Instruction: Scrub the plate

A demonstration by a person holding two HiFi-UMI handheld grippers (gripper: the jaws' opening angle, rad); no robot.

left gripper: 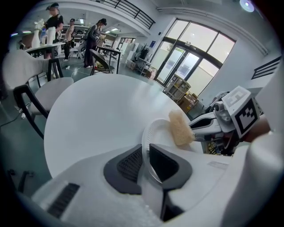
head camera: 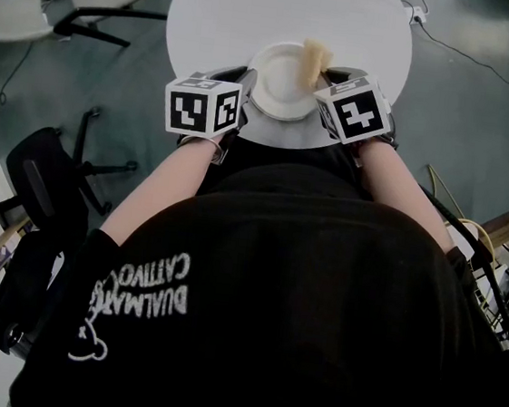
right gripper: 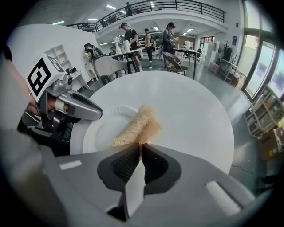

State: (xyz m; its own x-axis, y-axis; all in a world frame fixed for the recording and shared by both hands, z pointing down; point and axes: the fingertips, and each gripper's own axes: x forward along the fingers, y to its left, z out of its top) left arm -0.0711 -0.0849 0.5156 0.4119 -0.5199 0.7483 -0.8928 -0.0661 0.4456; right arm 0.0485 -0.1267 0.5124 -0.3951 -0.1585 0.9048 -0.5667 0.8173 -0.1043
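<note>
At near edge of round bench (head camera: 349, 17): pinning plate (head camera: 281, 87) by left rim with left claw (left gripper: 145, 153), pads clenched on rim. Pinching tan sponge (right gripper: 135, 126) by near end in right claw (right gripper: 141, 148), also clenched. Sponge's long axis pointing away from right claw, lying over plate's right side, far end reaching rim. Plate sitting between both claws, centre just left of sponge. Judging next stroke as sweeping leftward across plate, toward left claw.

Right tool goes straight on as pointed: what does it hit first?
Likely the plate: the right tool is shut on the sponge, which leads and seems to lie on the plate; depth unclear.
</note>
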